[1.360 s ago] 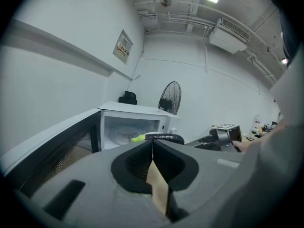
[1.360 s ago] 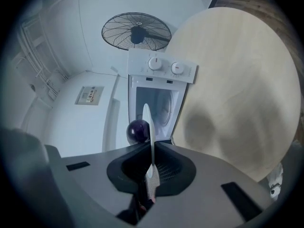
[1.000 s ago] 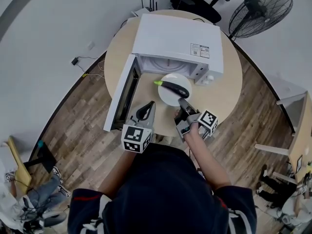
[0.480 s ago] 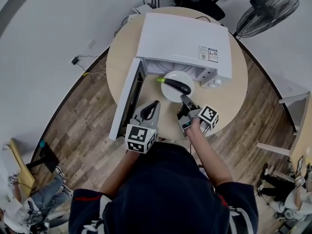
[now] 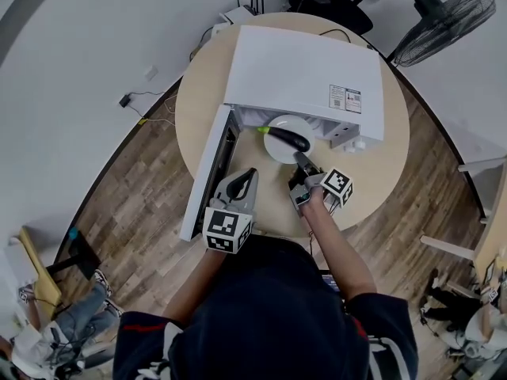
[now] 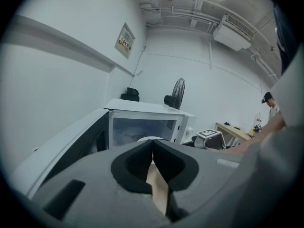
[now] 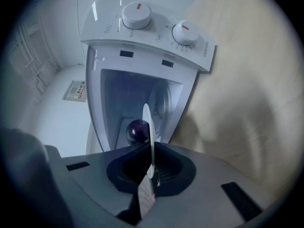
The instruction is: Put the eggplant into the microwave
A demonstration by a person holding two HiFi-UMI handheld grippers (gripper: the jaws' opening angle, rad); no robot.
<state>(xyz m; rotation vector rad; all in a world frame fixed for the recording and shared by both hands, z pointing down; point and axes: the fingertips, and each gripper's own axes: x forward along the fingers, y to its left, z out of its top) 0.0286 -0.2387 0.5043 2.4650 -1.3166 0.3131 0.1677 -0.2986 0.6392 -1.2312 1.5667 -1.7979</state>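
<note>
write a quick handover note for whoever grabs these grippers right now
The left gripper: jaws together, nothing between them, held in front of the open door.
The right gripper: shut on the near rim of the white plate, which carries the eggplant.
Position: the plate is at the mouth of the microwave, its far edge just under the top's front lip.
Done: door open, plate gripped, eggplant at the opening.
Left: slide the plate fully inside, set it down, release, pull back; probably shut the door afterwards.
</note>
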